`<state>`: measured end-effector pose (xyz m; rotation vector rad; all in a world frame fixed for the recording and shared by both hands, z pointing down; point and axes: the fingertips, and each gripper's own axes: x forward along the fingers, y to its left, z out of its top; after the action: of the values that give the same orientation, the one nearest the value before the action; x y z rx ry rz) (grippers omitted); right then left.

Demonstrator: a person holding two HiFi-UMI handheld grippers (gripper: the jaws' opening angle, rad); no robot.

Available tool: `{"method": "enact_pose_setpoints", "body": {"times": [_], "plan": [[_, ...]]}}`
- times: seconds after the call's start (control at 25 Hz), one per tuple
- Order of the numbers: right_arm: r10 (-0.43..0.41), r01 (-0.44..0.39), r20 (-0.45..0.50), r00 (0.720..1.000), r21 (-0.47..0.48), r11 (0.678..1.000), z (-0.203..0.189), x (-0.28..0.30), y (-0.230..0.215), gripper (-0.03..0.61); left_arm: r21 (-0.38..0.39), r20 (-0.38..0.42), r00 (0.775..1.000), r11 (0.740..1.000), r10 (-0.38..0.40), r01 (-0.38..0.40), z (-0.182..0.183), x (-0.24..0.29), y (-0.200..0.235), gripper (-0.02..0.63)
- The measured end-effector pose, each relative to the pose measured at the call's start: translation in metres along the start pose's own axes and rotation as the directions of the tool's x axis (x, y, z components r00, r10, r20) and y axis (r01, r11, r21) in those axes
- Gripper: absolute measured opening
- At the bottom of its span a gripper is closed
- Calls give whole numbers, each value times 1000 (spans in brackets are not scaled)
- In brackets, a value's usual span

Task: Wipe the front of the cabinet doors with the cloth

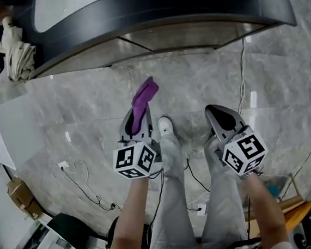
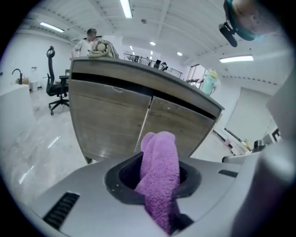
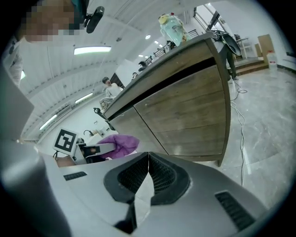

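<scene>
1. The left gripper (image 2: 155, 180) has its jaws closed on the purple cloth (image 2: 159, 166), which bunches up between them and pokes out past their tips.
2. The cloth's free end points at the cabinet doors (image 2: 115, 122) ahead of the jaws. It is clear of the wood and does not touch it.
3. The right gripper (image 3: 147, 173) has its jaws pressed together with nothing between them.
4. From the right jaws, the cloth and the left gripper sit off to the left, and the same wooden doors rise in front and to the right.
5. Seen from above, both grippers hang side by side over the grey marble floor (image 1: 78, 117), short of the cabinet.
6. The dark worktop (image 1: 188, 6) overhangs the doors, beyond both pairs of jaws.
7. A white cable (image 1: 243, 80) trails across the floor ahead of the right jaws.
</scene>
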<state>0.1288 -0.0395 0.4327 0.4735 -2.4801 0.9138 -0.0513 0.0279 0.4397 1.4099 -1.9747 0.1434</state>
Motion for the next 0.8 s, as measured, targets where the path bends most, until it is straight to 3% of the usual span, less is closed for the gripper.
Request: {"method": "enact_pose_setpoints", "body": {"times": [0.24,0.44,0.8], "plan": [[3,-4,-13,1000,-130,992,23,-17,10,26,-41,68,998,999,2,1,17,-43,-23,89],[-41,39,-12,999,-173,984,32,-14,29,26,-53,128,992,998,-13,20,45,-60,-7,89],[-82,91,75,994,-115,989,56,50,95,26,87,106,975,979,-194,185,94,-73,55,89]]}}
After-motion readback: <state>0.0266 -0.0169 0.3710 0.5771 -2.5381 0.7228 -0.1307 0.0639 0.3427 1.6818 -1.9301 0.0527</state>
